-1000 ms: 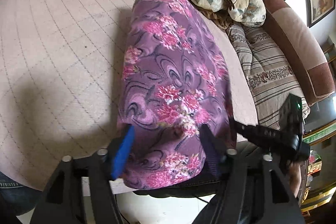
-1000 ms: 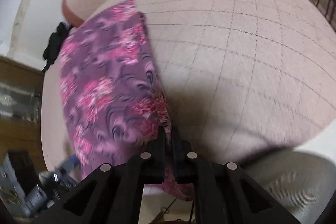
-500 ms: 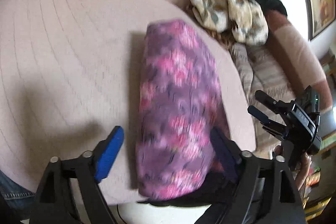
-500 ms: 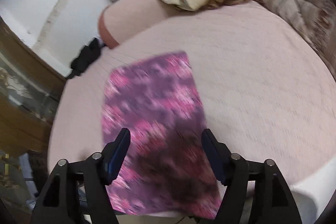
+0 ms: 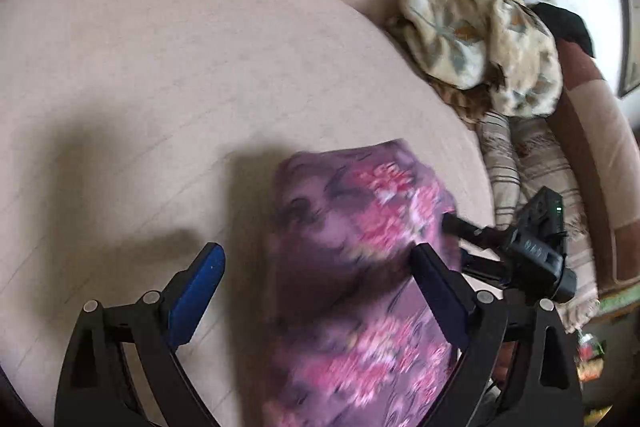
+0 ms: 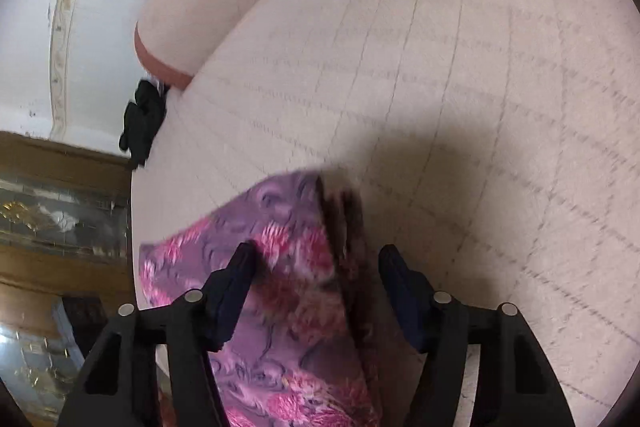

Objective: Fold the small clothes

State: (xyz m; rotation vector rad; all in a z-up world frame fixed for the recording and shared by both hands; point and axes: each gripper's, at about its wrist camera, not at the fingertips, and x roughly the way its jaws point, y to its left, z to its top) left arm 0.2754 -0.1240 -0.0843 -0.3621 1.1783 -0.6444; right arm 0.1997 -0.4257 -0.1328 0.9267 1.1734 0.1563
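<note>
A purple cloth with pink flowers [image 5: 352, 267] lies folded on the pink quilted cushion [image 5: 160, 67], near its front edge. It also shows in the right wrist view [image 6: 288, 307]. My left gripper [image 5: 316, 279] is open, its fingers straddling the cloth's left part. My right gripper [image 6: 316, 275] is open over the cloth's right edge; it appears in the left wrist view [image 5: 536, 251] at the cloth's right side. Both views are motion-blurred.
A crumpled beige floral cloth [image 5: 480, 35] sits at the sofa's back. A striped cushion [image 5: 532, 163] lies to the right. A black item [image 6: 142, 123] rests at the cushion's left edge, with a wooden cabinet [image 6: 48, 227] beyond.
The right gripper opened and let go of the cloth. The cloth, long a second ago, now lies shorter and folded over. Both grippers have shifted over its near part.
</note>
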